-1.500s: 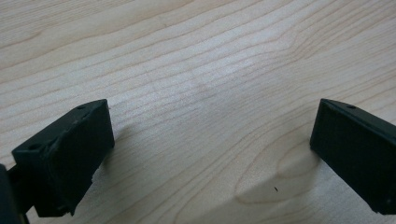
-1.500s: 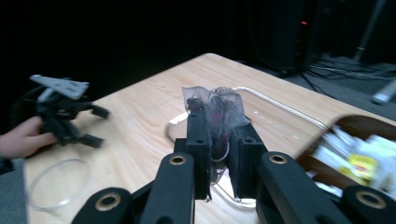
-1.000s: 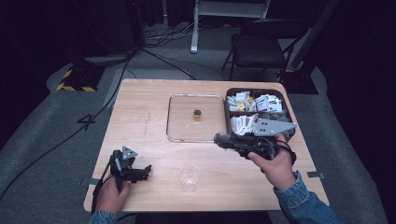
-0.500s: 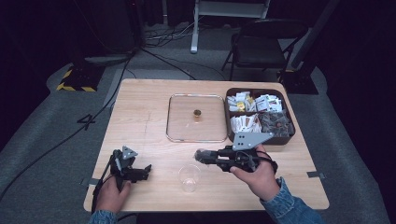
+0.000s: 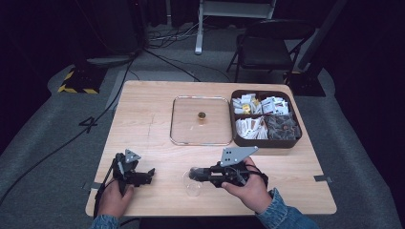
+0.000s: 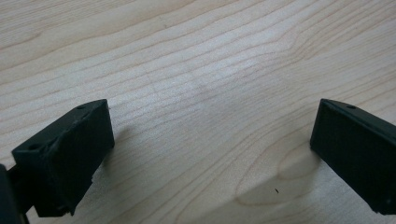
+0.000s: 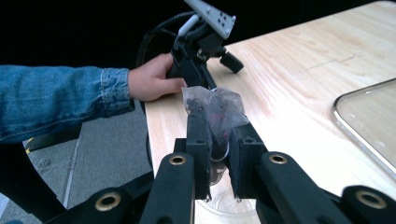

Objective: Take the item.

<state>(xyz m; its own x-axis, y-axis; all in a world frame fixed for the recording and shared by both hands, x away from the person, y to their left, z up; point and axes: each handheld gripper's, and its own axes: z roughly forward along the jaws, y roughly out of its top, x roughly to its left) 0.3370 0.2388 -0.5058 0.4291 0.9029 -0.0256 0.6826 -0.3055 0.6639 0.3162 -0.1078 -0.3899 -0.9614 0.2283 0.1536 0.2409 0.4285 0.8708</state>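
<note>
1. The right gripper is clenched on a small clear packet with dark contents; the two jaws press its lower part from both sides, and its crumpled top sticks out past their tips. What the dark contents are cannot be made out.
2. Straight below those jaws sits a clear plastic cup. In the right gripper view only a part of its rim shows between the jaw arms, cut off by the bottom edge.
3. In the high view the right gripper lies level, jaws pointing toward the person's left, with its tip over the cup near the front edge of the table. The packet is too small and dark to pick out there.
4. The left gripper is released: its jaws stand wide apart with bare wood grain between them, holding nothing. In the high view it rests at the table's front left corner in the person's left hand.
5. Farther back, a clear square lid with a small brass-coloured knob lies flat at mid-table.
6. Just beside it on the right is a dark compartment box of small packets, pale ones in most sections and dark ones in the near right section; their print is unreadable.
</note>
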